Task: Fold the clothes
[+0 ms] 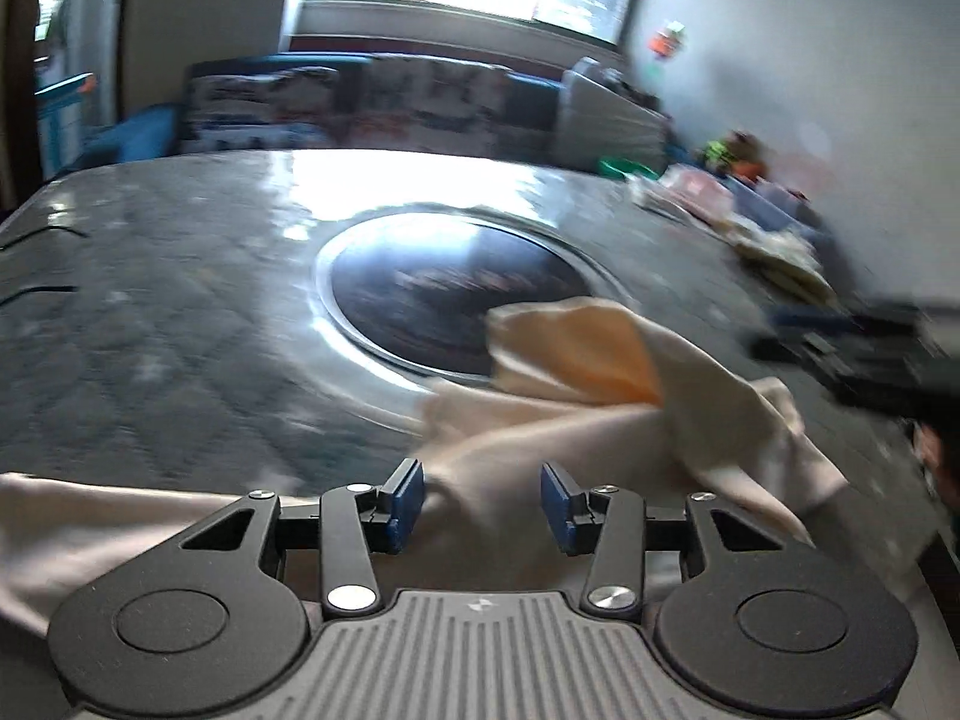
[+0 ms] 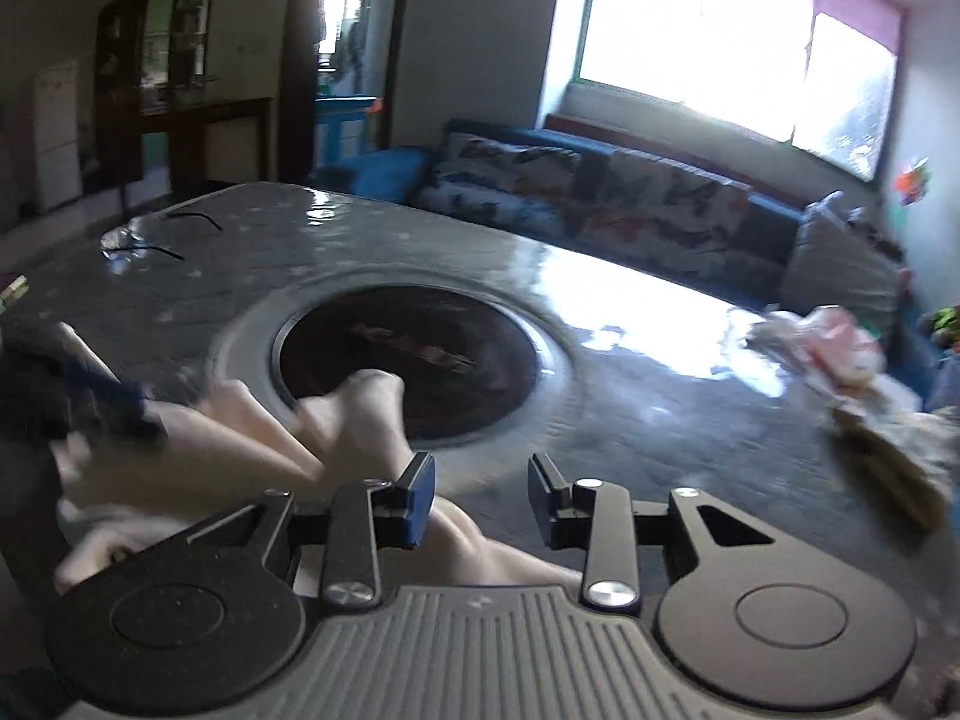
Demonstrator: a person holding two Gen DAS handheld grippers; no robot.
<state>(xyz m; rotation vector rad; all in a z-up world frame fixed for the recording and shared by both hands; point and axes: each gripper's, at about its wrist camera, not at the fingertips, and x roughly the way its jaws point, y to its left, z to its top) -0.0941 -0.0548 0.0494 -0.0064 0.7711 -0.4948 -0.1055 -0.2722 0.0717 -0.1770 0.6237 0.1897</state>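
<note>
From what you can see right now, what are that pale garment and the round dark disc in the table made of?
The pale garment looks like soft, thin woven fabric, cream with a matte finish: it bunches into loose folds. The round dark disc seems to be glossy glass or ceramic set in a metal-looking ring, since it reflects light; blur leaves this uncertain.

soft matt cream cloth (image 1: 576, 420) on a glossy grey table (image 1: 180, 300)

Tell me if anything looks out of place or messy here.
The cream fabric garment lies crumpled in a bunched heap, partly over the round black inset of the glossy grey table. Both tools are open, holding nothing.
</note>
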